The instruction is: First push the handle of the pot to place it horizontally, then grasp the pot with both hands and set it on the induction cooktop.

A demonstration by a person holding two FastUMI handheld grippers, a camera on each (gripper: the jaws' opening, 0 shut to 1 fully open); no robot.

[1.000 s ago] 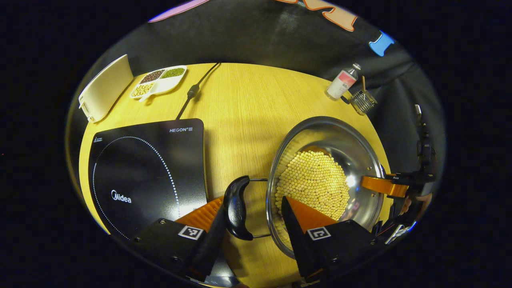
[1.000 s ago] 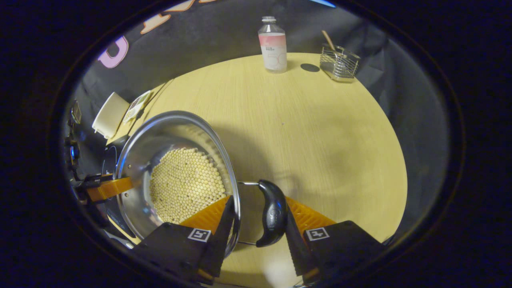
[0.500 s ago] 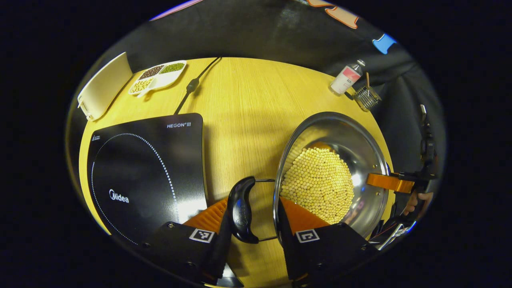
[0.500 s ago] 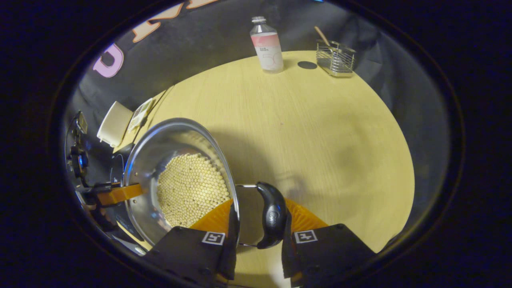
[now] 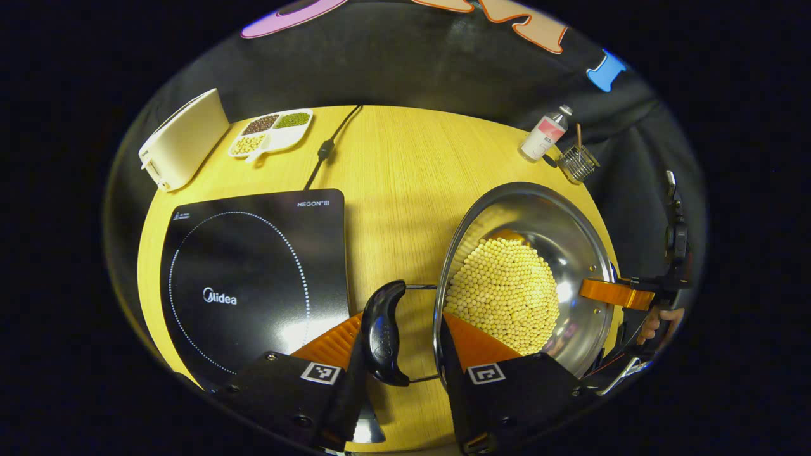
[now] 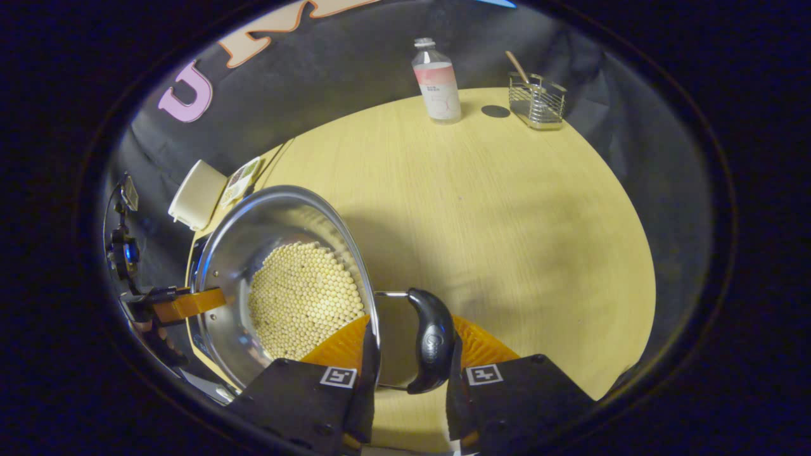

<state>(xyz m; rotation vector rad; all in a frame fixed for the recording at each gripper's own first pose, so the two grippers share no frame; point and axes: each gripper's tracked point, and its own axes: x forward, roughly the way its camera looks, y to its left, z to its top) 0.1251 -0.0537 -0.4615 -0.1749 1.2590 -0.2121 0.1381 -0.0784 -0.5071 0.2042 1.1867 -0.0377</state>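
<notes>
A: Where is the pot (image 5: 526,278) just now?

B: Between the two tools, over the right part of the worktop (image 5: 393,164), to the right of the cooktop (image 5: 253,278) and apart from it. It is full of pale round beans (image 5: 504,294). Whether its base rests on the wood or hangs above it I cannot tell.

A: And the left tool (image 5: 402,354)?

B: Closed down on the pot's left side — one finger lies outside the black handle (image 5: 383,332), the other inside the rim against the wall, so handle and rim sit in the gap. The handle lies level, sticking out sideways.

A: The right tool (image 6: 405,373)?

B: The same on the far side. In the right gripper view its fingers are drawn in on the other black handle (image 6: 431,339) and the rim beside it. In the left gripper view that tool reaches over the pot's right edge, with a hand (image 5: 656,320) behind it.

A: Anything else about?

B: A bottle (image 6: 437,82) and a wire holder (image 6: 537,101) at the back edge — a divided dish (image 5: 272,132) and a cream box (image 5: 184,139) behind the cooktop.
</notes>
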